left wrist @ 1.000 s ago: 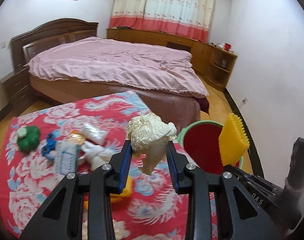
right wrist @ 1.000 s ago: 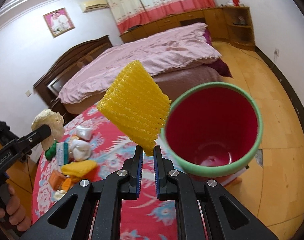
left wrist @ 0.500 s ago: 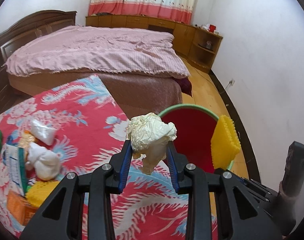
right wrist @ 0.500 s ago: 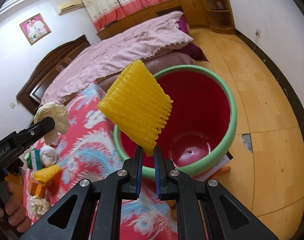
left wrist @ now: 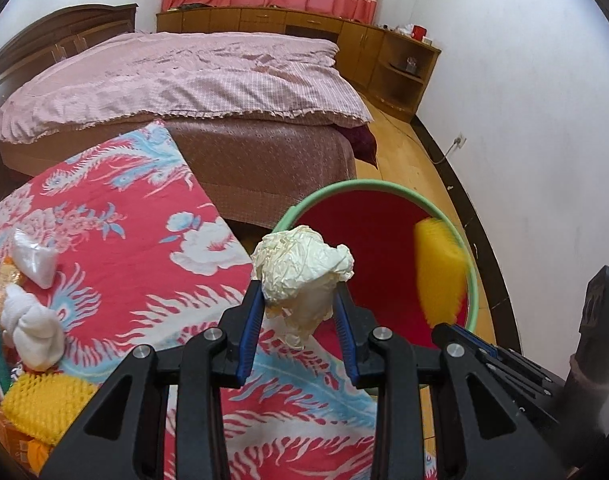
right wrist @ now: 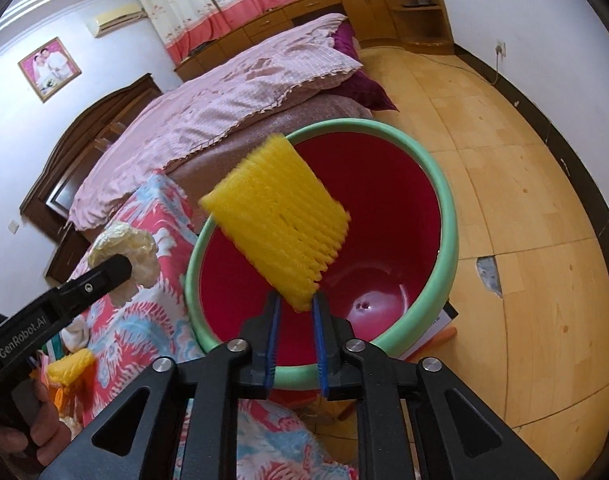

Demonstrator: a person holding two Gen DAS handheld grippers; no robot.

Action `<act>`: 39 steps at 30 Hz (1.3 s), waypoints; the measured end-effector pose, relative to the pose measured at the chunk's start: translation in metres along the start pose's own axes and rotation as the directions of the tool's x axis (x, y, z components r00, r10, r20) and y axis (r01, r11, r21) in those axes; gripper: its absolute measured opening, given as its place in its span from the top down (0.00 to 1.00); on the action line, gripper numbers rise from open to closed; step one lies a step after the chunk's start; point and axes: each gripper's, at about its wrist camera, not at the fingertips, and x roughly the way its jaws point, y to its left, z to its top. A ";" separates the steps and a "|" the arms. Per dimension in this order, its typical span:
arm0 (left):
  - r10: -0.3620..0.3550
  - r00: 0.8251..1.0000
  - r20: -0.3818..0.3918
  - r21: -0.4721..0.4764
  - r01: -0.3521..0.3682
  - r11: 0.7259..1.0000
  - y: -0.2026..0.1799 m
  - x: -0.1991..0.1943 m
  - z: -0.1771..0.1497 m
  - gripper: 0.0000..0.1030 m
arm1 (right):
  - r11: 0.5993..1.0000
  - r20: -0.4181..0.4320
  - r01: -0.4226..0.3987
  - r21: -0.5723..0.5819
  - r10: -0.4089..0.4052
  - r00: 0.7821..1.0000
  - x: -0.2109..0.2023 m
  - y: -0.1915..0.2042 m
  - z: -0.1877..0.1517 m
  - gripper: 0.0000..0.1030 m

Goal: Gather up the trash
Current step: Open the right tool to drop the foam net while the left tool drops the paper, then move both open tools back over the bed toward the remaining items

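Crumpled cream paper ball (left wrist: 302, 268) sits clenched between my left fingers (left wrist: 256, 316), red green-rimmed plastic bin (left wrist: 368, 190) just beyond. On the right view, my fingers (right wrist: 274, 320) have just been parting; yellow foam fruit net (right wrist: 278, 218), blurred, hangs between them over the bin.

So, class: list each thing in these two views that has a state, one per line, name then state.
Left gripper: shut on the paper ball.
Paper ball: crumpled, held at the bin's near rim.
Right gripper: jaws have just been opening, foam net's corner between them.
Foam net: blurred, over the bin's mouth.
Bin: upright, nothing on its visible floor.
Second foam net: lying on the cloth.
Bed: covered.
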 end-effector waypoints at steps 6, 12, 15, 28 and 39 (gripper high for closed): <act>-0.008 1.000 -0.013 0.023 0.008 1.000 -0.006 0.009 0.001 0.66 | 0.999 0.014 0.012 0.032 -0.013 1.000 -0.003 -0.006 0.002 0.71; -0.034 0.999 0.001 0.053 0.034 0.998 -0.013 0.008 0.004 0.51 | 0.998 0.030 0.010 0.063 -0.012 0.999 -0.012 -0.011 0.002 0.71; -0.041 0.999 0.003 0.049 0.041 0.998 -0.014 0.006 0.005 0.47 | 0.998 0.036 0.012 0.058 -0.014 0.999 -0.014 -0.011 0.002 0.71; -0.010 0.999 0.032 -0.023 0.011 1.000 0.007 -0.028 -0.001 0.47 | 1.000 0.059 -0.012 0.026 0.011 0.998 -0.033 0.006 -0.005 0.63; 0.050 0.995 0.090 -0.093 -0.041 0.995 0.039 -0.080 -0.015 0.47 | 0.998 0.056 -0.059 -0.027 0.060 0.997 -0.048 0.038 -0.016 0.54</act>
